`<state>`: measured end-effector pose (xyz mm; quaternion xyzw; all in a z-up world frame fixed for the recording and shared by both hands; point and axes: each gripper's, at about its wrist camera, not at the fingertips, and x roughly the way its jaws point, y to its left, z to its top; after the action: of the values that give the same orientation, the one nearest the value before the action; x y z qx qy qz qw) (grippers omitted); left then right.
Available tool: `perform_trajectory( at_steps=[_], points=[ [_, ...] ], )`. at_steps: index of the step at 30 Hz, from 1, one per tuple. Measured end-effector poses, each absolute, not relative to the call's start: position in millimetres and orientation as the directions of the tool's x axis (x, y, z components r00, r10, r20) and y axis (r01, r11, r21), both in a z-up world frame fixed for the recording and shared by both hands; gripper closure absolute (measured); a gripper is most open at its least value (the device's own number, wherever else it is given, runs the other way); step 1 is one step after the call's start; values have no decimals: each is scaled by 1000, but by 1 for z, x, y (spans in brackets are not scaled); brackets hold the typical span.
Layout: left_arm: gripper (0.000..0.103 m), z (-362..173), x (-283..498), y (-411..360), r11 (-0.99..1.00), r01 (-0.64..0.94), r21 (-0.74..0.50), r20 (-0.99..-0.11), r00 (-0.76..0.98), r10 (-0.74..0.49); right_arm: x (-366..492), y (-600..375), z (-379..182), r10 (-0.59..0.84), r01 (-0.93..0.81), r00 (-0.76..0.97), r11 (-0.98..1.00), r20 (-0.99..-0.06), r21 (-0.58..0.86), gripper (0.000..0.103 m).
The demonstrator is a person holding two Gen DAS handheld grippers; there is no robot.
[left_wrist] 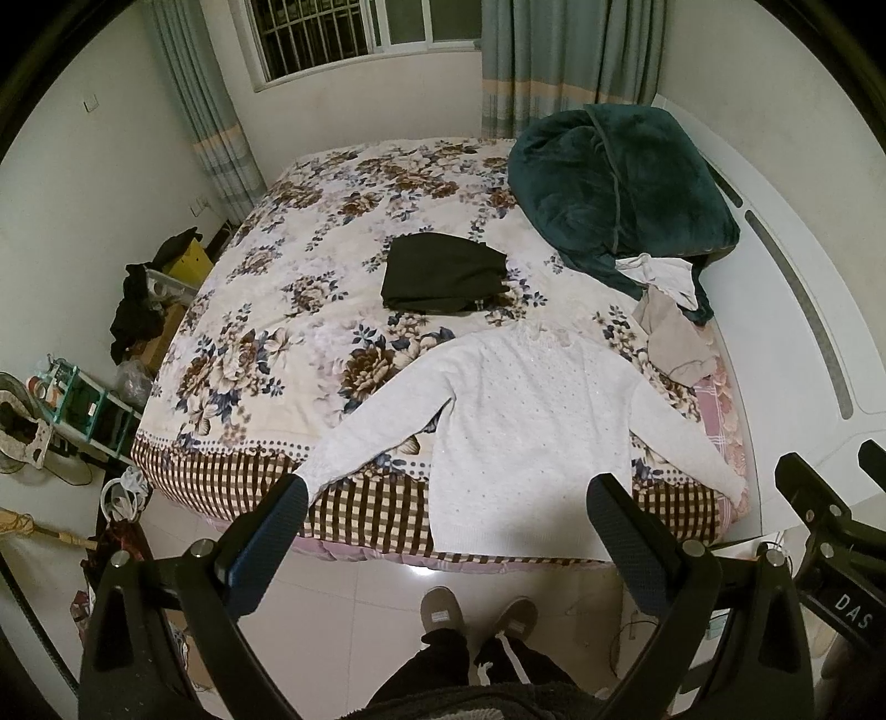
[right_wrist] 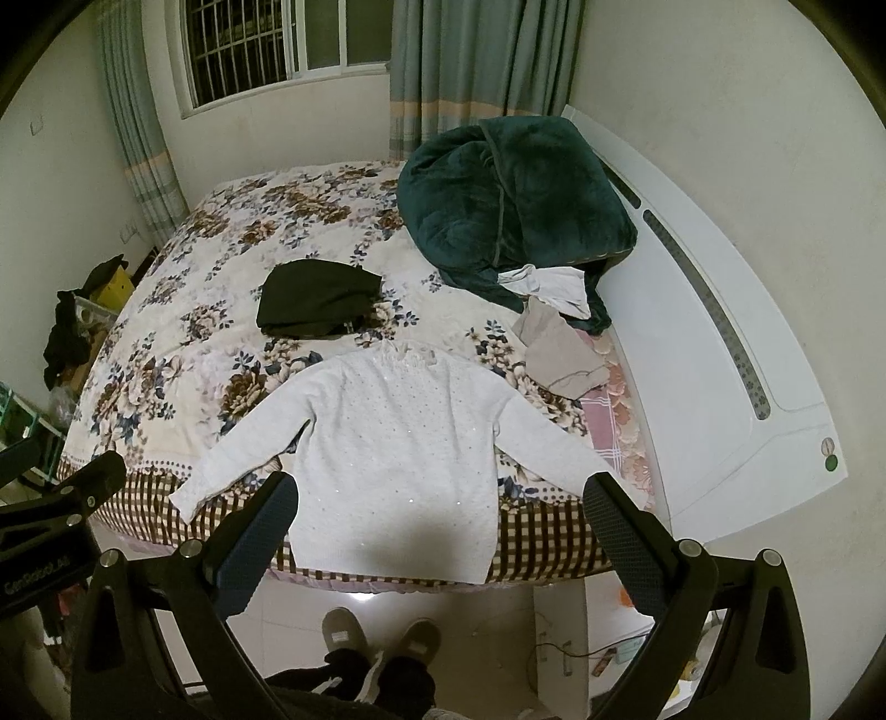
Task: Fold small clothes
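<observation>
Left wrist view, one white sweater (left_wrist: 526, 432), one folded black garment (left_wrist: 443, 271), two wide-open hand-held grippers.

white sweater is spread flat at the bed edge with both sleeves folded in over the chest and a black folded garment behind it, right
Not quite: the white sweater's sleeves are not folded in. Both spread outward on the bed, as the right wrist view shows. The rest holds: it lies flat at the bed edge, with the black folded garment behind it.

You face a floral bed (left_wrist: 288, 310); far wall holds a barred window (left_wrist: 354, 33), curtains (left_wrist: 565, 61), seemingly night outside.
</observation>
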<state>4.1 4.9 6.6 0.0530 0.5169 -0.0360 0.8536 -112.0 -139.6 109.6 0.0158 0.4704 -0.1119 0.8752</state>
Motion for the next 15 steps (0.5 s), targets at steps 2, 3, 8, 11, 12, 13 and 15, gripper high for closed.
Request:
perform_trajectory(
  at_steps=[2,3,8,11,12,13,15],
  points=[
    [0,7,5,5,992,116,53,-887,462,-7,-113,-140,110,-180,209,533,975,-827,-78,0],
    [0,7,4,5,992,116,53,-886,464,-7,-113,-140,110,-181,209,533,975,-826,-78,0],
    [0,9,10,12,992,117,53,-884,467,-8,-115,-138,116,-181,210,535,975,-825,-77,0],
    [0,9,9,11,992,117,54,-884,468,-7,-116,-138,117,-180,209,536,975,-825,-77,0],
    [0,9,9,11,992,116,53,-884,468,-7,-115,-137,118,-180,209,537,975,-824,-77,0],
    [0,9,9,11,992,116,53,-883,468,-8,-116,-138,117,-180,210,537,975,-824,-76,0],
    [0,9,10,12,992,117,54,-883,469,-7,-115,-137,118,-178,209,538,975,-824,-75,0]
  ],
)
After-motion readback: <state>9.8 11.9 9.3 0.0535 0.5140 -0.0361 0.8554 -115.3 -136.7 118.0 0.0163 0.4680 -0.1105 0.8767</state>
